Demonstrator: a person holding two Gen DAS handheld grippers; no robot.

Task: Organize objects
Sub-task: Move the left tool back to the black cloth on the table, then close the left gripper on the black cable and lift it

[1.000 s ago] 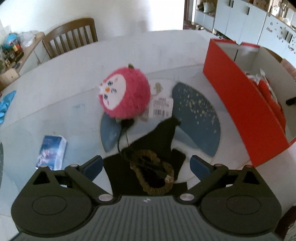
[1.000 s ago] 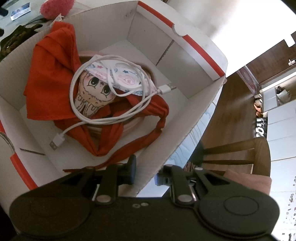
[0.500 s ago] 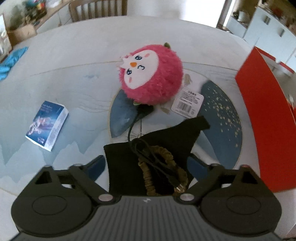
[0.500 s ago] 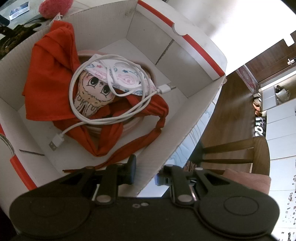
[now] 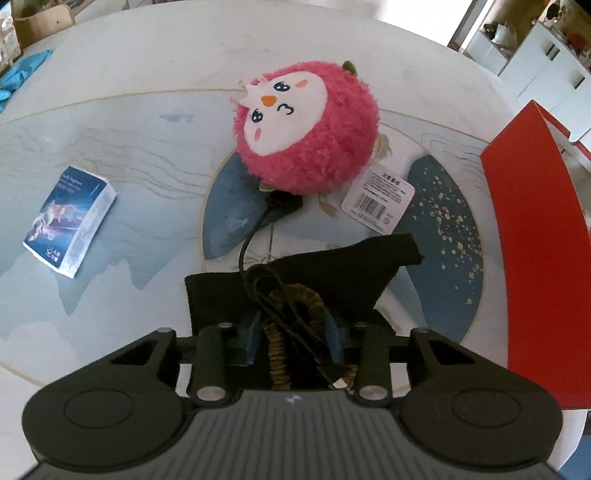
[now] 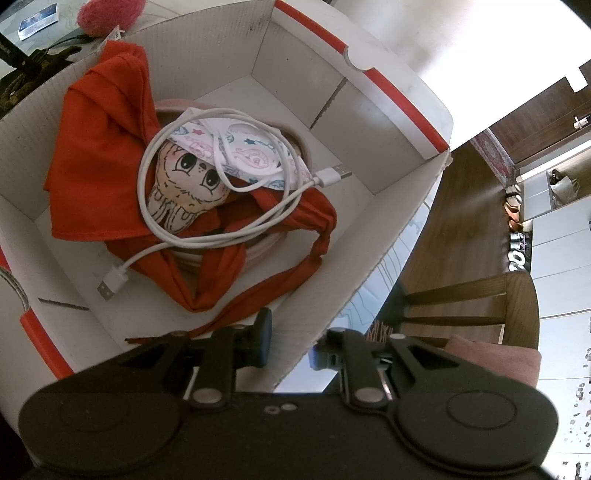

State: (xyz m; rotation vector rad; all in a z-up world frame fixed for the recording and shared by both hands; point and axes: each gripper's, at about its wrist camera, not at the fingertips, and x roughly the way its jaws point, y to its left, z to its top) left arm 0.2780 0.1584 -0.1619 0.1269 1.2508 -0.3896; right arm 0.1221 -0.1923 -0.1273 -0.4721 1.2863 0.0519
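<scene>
Left claw (image 5: 293, 334) pinching in narrow on the brown hair tie (image 5: 295, 314) and the tangled black cord (image 5: 273, 291), both lying on a black cloth (image 5: 332, 269) spread over the surface (image 5: 147, 147). Blue pads (image 5: 251, 339) pressing against the tie from either side. Sitting just beyond the cloth, a pink plush toy (image 5: 306, 125) with a white face, its paper tag (image 5: 376, 197) lying beside it. Resting well apart to the left, a small blue booklet (image 5: 70, 225). Standing at the right edge, the red wall of the box (image 5: 535, 240).

Right claw (image 6: 290, 347) gripping the near wall of the box (image 6: 332, 277), one finger inside and one outside, closed down on the cardboard. Lying inside the box: a red cloth (image 6: 96, 147), a white cable (image 6: 207, 236) coiled on top, a patterned face mask (image 6: 240, 151), and a small doll face (image 6: 184, 184) peeking out under it. Showing past the far rim, the plush toy and the booklet (image 6: 37, 20).
</scene>
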